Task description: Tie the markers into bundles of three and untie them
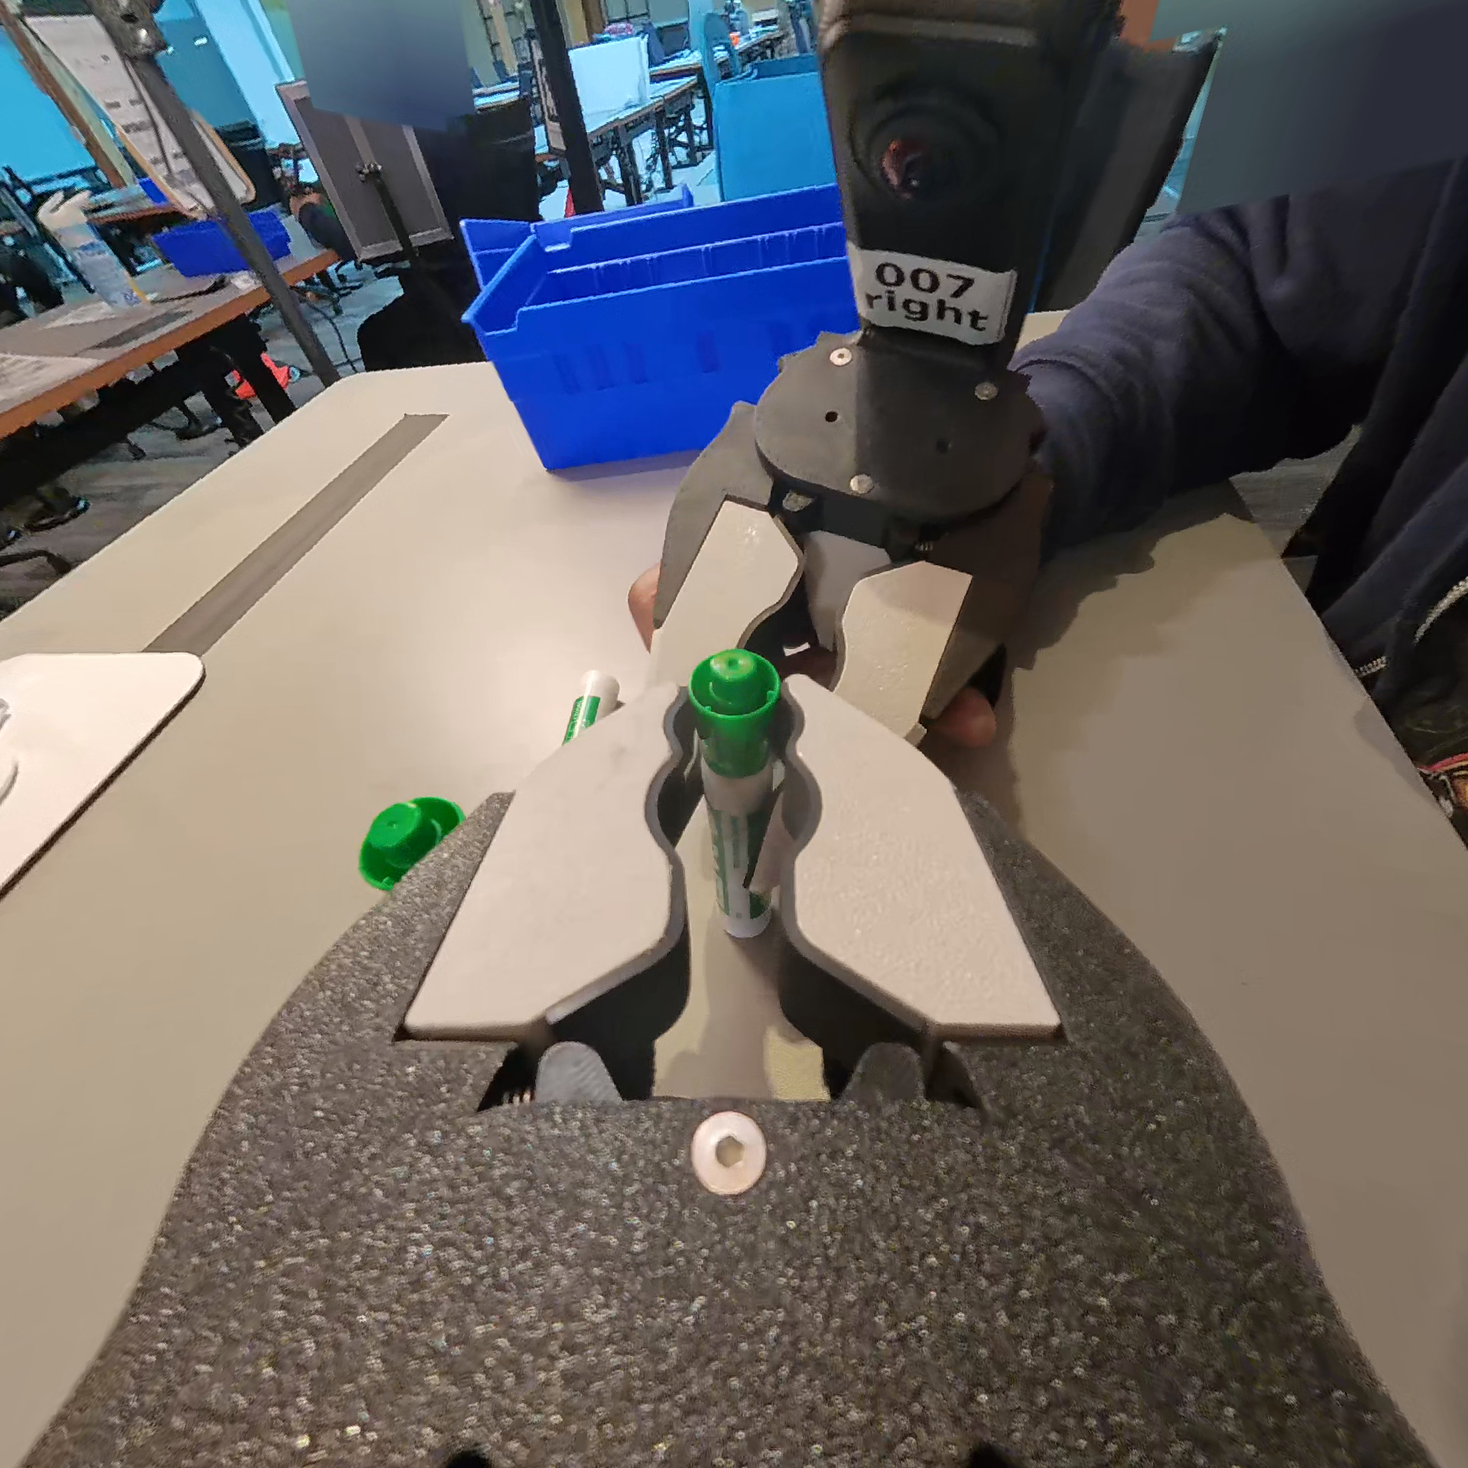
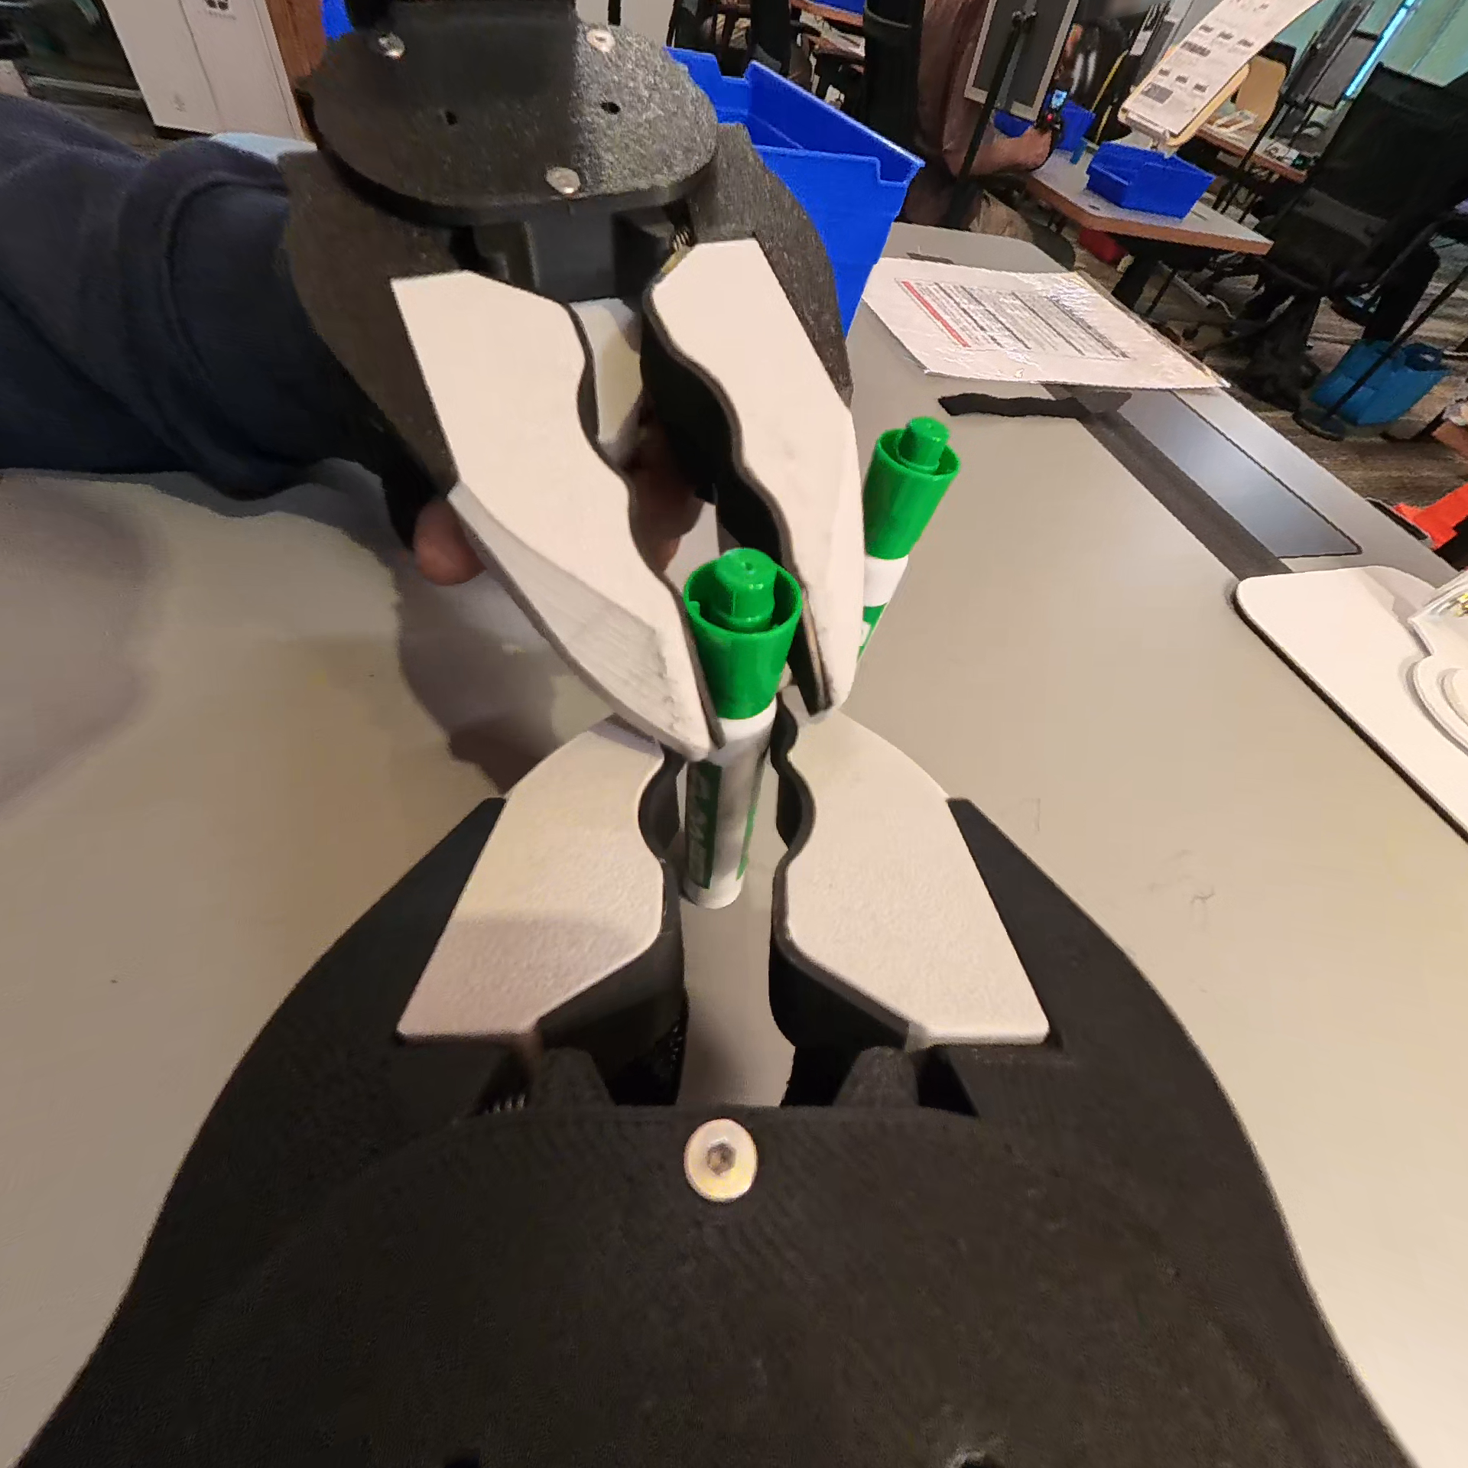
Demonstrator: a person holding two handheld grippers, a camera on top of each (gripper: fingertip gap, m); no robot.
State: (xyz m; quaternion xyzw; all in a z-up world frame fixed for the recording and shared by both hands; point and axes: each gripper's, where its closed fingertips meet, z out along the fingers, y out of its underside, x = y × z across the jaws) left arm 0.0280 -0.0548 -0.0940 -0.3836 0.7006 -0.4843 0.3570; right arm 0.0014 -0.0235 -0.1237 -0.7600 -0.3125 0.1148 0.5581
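Markers: one (image 2: 735, 683) clamped by both grippers, another (image 2: 902, 516) behind

Three markers, white barrels with green print and green caps; one (image 2: 735, 715) stands upright on the grey table (image 2: 1112, 755), cap up, barrel end down on the tabletop, pinched on its barrel between the right gripper's (image 2: 727, 782) fingers and on its cap between the left gripper's (image 2: 751, 719) fingers; a second (image 2: 898, 516) leans tilted just behind the left gripper's finger, cap up; a third (image 1: 592, 703) lies on the table, mostly hidden; another green cap end (image 1: 401, 838) shows close by.
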